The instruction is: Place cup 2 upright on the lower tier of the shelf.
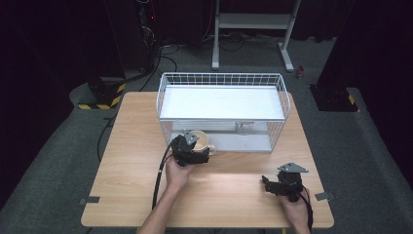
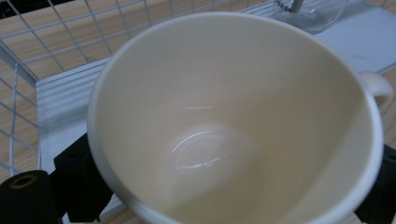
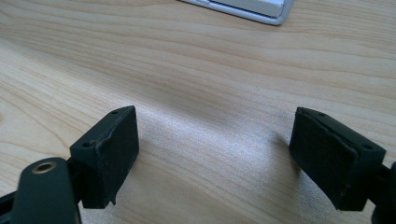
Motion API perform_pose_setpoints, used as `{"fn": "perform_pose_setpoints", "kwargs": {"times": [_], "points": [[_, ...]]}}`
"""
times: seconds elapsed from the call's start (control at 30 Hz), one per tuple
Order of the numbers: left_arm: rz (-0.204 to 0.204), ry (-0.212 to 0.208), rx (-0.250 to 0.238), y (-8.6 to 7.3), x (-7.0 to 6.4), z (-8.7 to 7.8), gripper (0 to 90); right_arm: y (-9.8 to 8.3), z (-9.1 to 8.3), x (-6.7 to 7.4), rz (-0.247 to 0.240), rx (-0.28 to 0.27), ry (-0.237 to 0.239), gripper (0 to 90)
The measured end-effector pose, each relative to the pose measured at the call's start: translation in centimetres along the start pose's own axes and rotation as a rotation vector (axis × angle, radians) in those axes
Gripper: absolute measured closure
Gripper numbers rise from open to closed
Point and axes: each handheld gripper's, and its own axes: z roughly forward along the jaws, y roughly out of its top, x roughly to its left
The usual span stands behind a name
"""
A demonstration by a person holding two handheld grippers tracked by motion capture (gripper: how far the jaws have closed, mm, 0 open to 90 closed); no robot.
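Cup sits between the fingers of the left gripper, cream-coloured, empty and glossy inside, its mouth tilted toward the camera in the left gripper view and its handle sticking out at the right edge there. Black fingers of that gripper press against the cup's sides at both lower corners of the same view, so they are closed on it. From the high view, the cup is at the near left corner of a white wire basket, right at the basket's near wall; whether it is inside the wire or just in front of it cannot be told. The basket stands on the far half of a wooden surface and carries a white shelf across its top; a clear glass object lies on the basket's lower tray, beyond the cup. The left hand holds its gripper from the near side. The right gripper is near the right front corner of the surface, well apart from the basket, held by the right hand. Its 2 fingers stand wide apart with nothing between them, low over the bare wood.
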Motion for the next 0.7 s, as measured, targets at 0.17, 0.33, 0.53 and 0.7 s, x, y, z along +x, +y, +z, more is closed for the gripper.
{"fn": "perform_pose_setpoints", "kwargs": {"times": [0.17, 0.33, 0.53, 0.7], "points": [[-0.019, -0.001, -0.018, 0.0, 0.3, 0.4, 8.5, 0.0, 0.0, 0.0, 0.000, 0.000, 0.000, 15.7], [-0.043, -0.005, -0.033, 0.0, 0.6, 0.7, 8.5, 0.0, 0.0, 0.0, 0.000, 0.000, 0.000, 15.8], [-0.052, -0.001, -0.045, 0.1, 0.7, 1.0, 8.5, 0.0, 0.0, 0.0, 0.000, 0.000, 0.000, 15.8], [-0.050, 0.006, -0.051, 0.2, 0.7, 1.3, 8.4, 0.0, 0.0, 0.0, 0.000, 0.000, 0.000, 15.8]]}}
